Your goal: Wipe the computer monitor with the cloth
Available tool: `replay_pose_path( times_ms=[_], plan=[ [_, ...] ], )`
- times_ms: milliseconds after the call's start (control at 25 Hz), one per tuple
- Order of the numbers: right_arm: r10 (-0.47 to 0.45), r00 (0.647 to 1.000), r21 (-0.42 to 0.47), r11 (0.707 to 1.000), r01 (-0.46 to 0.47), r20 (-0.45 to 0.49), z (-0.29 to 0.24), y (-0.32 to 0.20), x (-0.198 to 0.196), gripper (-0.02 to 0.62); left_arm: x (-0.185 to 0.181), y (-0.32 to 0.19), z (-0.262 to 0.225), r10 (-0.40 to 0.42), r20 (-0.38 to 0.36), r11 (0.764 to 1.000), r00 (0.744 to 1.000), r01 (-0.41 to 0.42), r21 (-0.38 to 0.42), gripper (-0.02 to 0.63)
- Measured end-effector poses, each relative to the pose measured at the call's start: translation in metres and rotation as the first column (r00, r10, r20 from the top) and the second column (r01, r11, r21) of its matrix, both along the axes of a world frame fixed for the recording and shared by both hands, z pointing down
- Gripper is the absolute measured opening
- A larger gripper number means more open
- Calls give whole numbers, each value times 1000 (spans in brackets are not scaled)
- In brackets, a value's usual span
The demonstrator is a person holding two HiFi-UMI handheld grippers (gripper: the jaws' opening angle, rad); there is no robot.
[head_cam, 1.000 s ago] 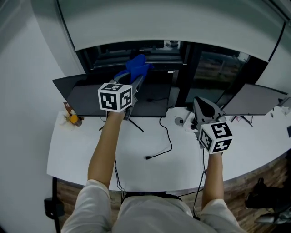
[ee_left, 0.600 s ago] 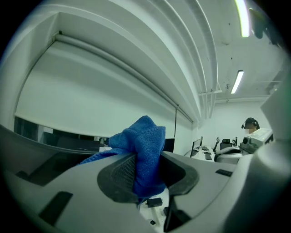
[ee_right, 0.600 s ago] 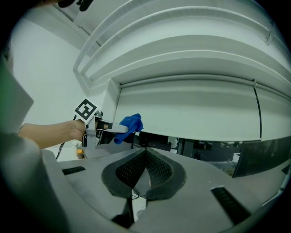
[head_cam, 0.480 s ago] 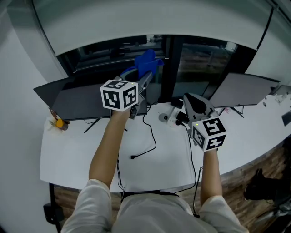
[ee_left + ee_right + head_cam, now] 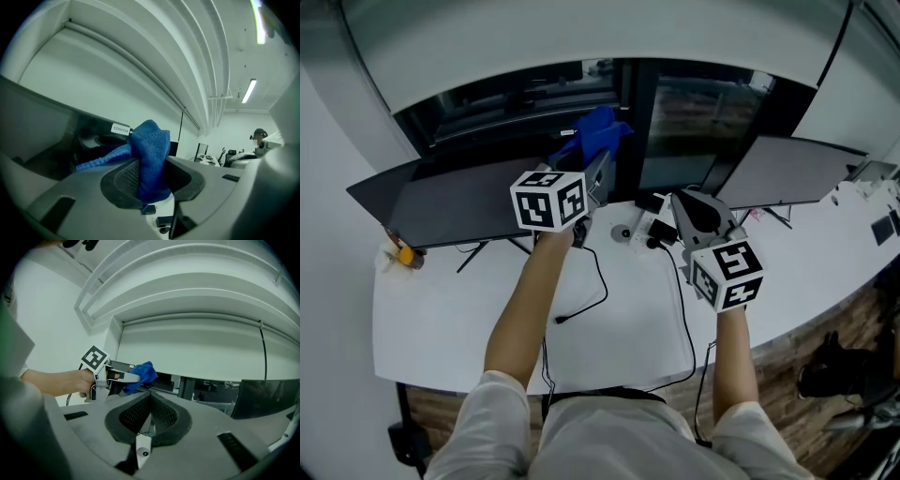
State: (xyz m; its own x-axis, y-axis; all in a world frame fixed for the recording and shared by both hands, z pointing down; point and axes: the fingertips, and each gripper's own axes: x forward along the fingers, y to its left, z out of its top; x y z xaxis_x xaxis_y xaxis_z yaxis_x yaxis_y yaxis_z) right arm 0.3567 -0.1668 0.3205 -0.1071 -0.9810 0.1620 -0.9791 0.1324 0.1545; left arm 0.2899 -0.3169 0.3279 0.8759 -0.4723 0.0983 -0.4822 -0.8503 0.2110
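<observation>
A blue cloth (image 5: 599, 132) is pinched in my left gripper (image 5: 596, 161), which is shut on it and held up above the top right corner of the dark monitor (image 5: 459, 202). In the left gripper view the cloth (image 5: 150, 157) bulges up from between the jaws, and the monitor's screen (image 5: 33, 124) lies to the left. My right gripper (image 5: 682, 201) hovers over the white desk (image 5: 469, 328) to the right, shut with nothing in it; its pads (image 5: 161, 416) meet in the right gripper view. That view also shows the cloth (image 5: 141, 374) in the left gripper (image 5: 123, 376).
A second dark monitor (image 5: 789, 172) stands at the right (image 5: 267, 397). A black cable (image 5: 586, 298) lies on the desk below the left arm. Small devices (image 5: 645, 230) sit between the monitors. A small orange item (image 5: 401, 254) is at the desk's left end. Windows run behind.
The left gripper with the cloth has shifted right along the monitor's top toward its right corner. The right gripper stays shut over the desk.
</observation>
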Motion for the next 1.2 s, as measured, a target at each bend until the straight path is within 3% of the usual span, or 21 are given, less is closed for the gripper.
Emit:
replay_pose_path(
  times_ms=[240, 480, 800, 1200],
  plan=[
    [-11, 1000, -35, 999, 12, 7, 21, -4, -4, 14, -10, -3, 28, -87, -16, 996, 996, 87, -23, 144],
    [-27, 999, -61, 998, 29, 20, 45, -13, -17, 14, -19, -3, 69, -96, 14, 993, 995, 97, -73, 144],
    [-2, 997, -73, 997, 8, 82, 78, -17, -20, 14, -23, -1, 136, -96, 121, 989, 988, 109, -104, 143],
    [-2, 1000, -110, 994, 5, 30, 116, -31, -21, 14, -34, 0, 218, -113, 218, 974, 969, 151, -168, 144]
  ],
)
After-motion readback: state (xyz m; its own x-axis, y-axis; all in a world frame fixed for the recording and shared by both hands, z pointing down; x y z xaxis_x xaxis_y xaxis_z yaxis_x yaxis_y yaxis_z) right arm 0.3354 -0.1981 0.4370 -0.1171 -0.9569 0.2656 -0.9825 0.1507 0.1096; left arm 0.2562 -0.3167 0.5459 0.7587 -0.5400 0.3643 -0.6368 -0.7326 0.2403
